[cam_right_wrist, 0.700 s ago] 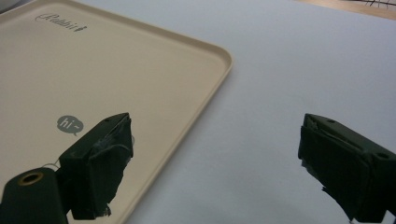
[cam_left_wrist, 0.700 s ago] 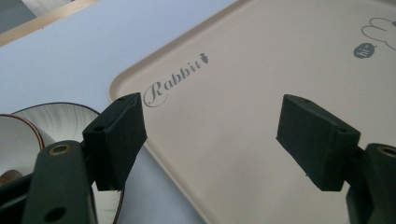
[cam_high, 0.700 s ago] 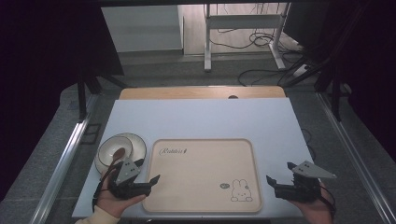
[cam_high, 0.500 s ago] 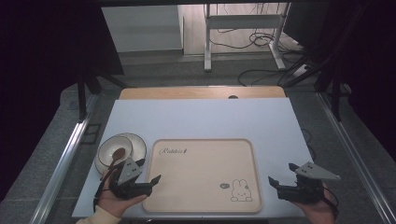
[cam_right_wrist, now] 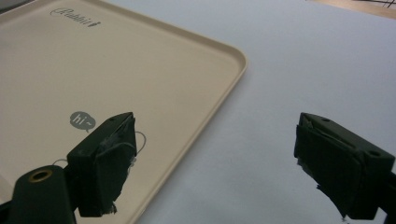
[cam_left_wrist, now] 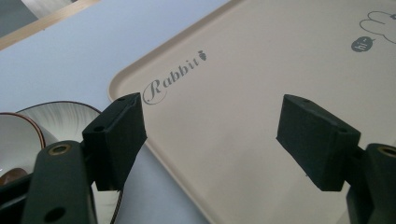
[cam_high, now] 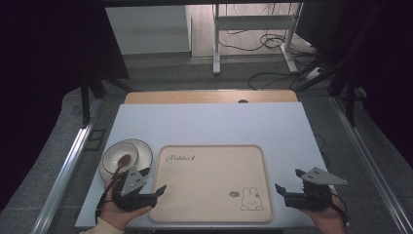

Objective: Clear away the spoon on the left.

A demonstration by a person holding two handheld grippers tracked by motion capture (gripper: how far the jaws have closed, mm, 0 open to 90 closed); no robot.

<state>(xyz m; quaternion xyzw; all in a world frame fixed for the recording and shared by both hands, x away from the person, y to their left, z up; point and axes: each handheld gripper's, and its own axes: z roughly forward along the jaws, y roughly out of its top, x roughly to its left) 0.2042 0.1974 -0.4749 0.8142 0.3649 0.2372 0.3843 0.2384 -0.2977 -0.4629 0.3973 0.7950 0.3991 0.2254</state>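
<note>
A beige tray with a rabbit print lies at the front middle of the table. To its left a white bowl holding a brown spoon sits on a plate. My left gripper stands open at the tray's left edge, and that edge runs between its jaws. The bowl and plate lie just left of them. At the tray's right side my right gripper is open and empty. Its jaws straddle the tray's right rim.
The pale table top stretches bare behind the tray to a wooden strip at the back. Metal rails run along both sides. Cables and a stand's legs lie on the floor beyond.
Both grippers have only drifted slightly near the front edge. Nothing was taken hold of or let go.
</note>
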